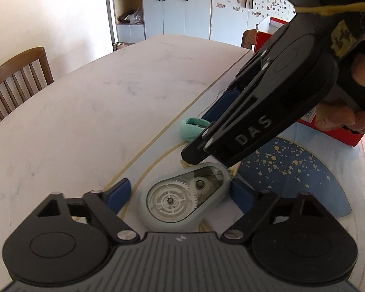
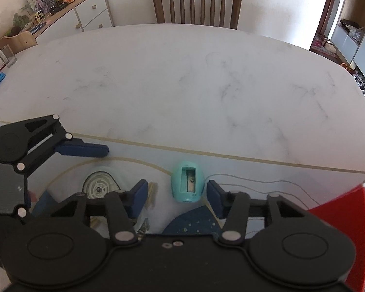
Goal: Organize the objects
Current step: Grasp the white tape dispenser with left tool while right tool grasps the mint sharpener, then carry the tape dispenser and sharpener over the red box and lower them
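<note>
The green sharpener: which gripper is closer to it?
Right. The right gripper straddles the green sharpener, not touching; the left gripper straddles the correction tape beside it.

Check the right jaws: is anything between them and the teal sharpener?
Nothing visible. The teal sharpener lies on the mat between the right gripper jaws, which don't touch it. The correction tape dispenser sits off to the left.
</note>
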Motion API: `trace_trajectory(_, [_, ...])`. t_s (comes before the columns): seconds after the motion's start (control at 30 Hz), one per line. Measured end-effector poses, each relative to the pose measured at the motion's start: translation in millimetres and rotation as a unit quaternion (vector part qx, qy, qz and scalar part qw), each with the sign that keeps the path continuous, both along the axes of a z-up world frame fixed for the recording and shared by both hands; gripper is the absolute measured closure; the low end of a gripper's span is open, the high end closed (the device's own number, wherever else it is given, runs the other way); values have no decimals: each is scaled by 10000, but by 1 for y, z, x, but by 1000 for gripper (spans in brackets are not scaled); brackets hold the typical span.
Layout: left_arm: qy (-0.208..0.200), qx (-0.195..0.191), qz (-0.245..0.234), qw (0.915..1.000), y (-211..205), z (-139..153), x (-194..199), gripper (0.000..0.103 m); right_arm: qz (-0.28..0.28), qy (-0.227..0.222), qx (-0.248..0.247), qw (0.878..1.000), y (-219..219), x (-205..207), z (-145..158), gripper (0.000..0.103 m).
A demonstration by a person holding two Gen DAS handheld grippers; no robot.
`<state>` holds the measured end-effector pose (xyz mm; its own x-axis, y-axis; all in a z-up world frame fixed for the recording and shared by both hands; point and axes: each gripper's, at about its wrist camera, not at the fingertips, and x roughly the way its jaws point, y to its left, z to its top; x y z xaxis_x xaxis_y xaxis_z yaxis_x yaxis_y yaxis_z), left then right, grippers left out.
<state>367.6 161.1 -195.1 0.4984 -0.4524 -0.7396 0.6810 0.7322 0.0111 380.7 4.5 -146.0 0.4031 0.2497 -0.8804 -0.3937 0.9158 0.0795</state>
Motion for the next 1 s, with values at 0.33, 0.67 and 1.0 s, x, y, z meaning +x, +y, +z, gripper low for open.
trace_trajectory(0.33, [29, 39, 382, 9993, -5, 2, -6, 27, -206, -109, -42, 9997, 1, 3, -3, 74])
trace_trajectory(0.67, [116, -50, 932, 9956, -2, 6, -17, 27, -327, -333, 29, 9989, -12, -11, 16, 74])
trace_trajectory(1.0, [265, -148, 1528, 9878, 1, 10, -36, 27, -155, -389, 342, 9985, -30, -57, 49, 74])
